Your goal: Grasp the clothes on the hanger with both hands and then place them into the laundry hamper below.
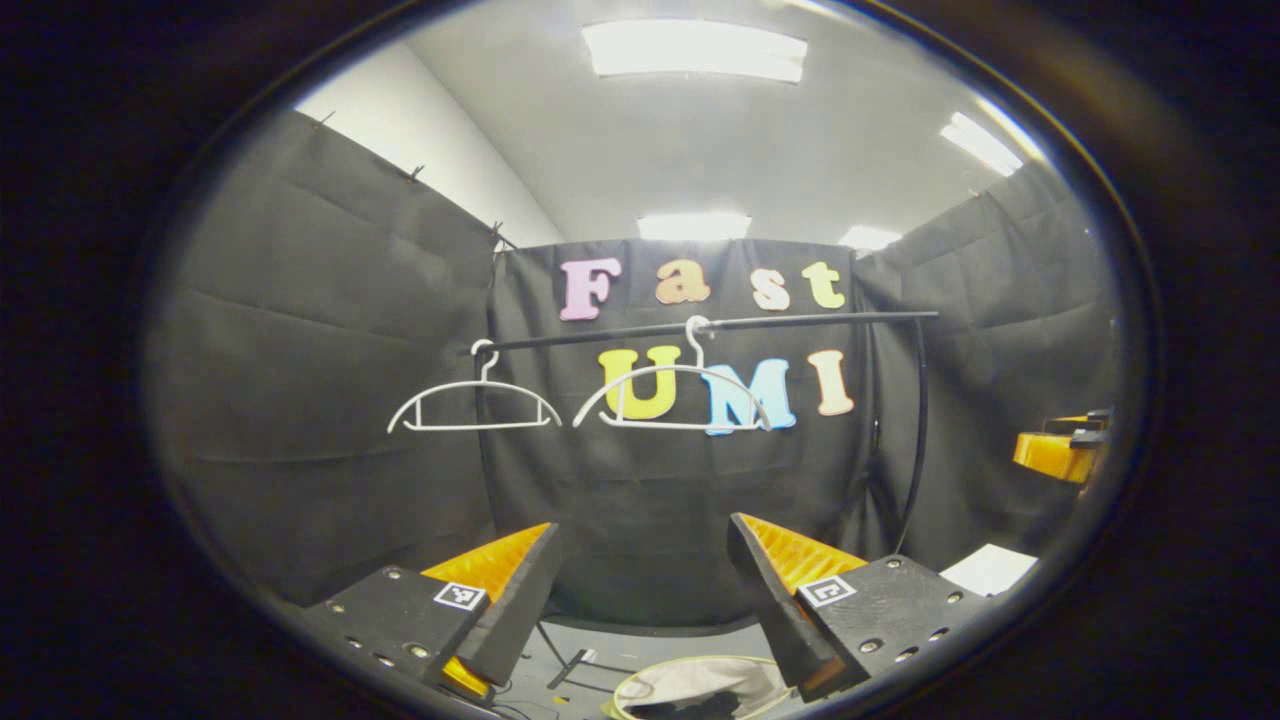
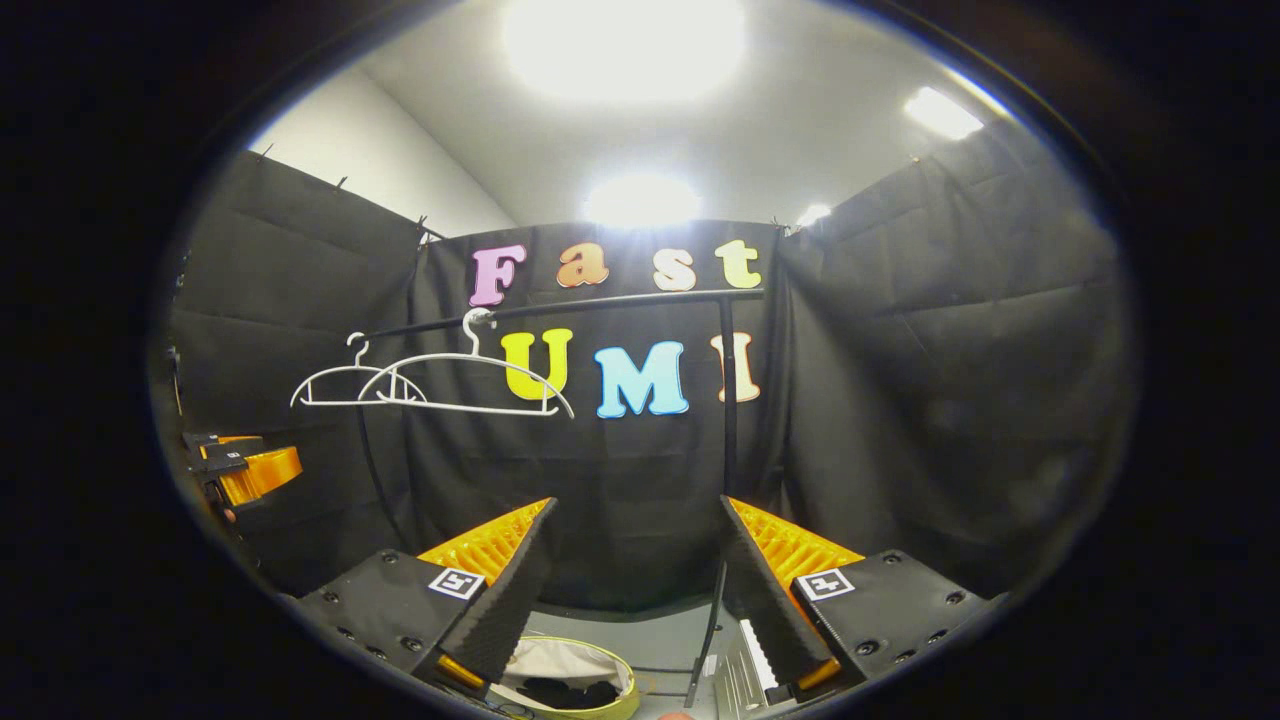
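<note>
Two white hangers on the black rail (image 1: 720, 322), both bare: a left hanger (image 1: 474, 408) out at the rail's end and a right hanger (image 1: 672, 400) further along. From the right gripper view the pair overlap, nearer one (image 2: 466, 383) in front of the other (image 2: 352, 388). The rail sits on thin black uprights, one post (image 2: 729, 390) dead ahead of the right gripper, running down to the floor between its fingers.

The hamper (image 1: 700, 688) is down on the grey floor, round with a yellowish rim, pale lining, and something dark lying inside it; that looks like the clothes (image 2: 562, 692), though it's too small to say much.

Left gripper (image 1: 640, 585) is spread wide and has nothing in it. Right gripper (image 2: 635, 570) same deal, wide apart, empty. Each shows at the edge of the other's view, right one (image 1: 1062, 450) off to the side, left one (image 2: 243, 468) likewise.

Room is black cloth on three sides, white ceiling with several light panels. Something white and flat (image 1: 988, 570) lies low at the right.
</note>
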The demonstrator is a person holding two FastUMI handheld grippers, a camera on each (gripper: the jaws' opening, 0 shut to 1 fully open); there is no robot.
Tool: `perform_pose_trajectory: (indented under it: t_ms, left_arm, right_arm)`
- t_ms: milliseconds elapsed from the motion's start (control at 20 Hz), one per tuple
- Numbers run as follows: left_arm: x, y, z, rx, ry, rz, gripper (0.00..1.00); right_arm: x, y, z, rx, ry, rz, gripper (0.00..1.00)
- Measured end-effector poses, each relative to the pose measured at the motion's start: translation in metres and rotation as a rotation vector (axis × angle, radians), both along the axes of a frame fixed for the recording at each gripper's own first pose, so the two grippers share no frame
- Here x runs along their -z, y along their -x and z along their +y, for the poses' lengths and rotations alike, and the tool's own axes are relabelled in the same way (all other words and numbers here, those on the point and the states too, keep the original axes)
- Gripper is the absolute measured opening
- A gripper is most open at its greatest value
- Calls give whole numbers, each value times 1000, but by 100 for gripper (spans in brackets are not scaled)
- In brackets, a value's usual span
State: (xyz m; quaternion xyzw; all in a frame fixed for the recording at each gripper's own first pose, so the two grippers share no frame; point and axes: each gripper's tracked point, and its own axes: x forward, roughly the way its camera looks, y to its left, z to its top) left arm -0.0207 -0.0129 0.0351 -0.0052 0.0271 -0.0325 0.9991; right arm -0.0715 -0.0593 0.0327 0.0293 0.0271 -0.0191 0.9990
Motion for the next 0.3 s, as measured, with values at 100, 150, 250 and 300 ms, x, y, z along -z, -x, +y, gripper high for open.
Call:
perform_pose_trajectory:
  t_ms: [100, 150, 250, 300]
  left_arm:
    - [-5, 1, 0, -8, -15, -15, 99]
    - [-8, 2, 0, -9, -21, -22, 99]
    - [-12, 3, -2, -8, -30, -33, 99]
    - [-13, 1, -5, -5, -32, -39, 99]
  right_arm:
    - [0, 3, -3, 3, 1, -11, 97]
    - [1, 3, -3, 2, 1, -12, 96]
    - [-2, 3, -5, 7, 5, -20, 96]
    - [-3, 1, -6, 11, 9, -24, 97]
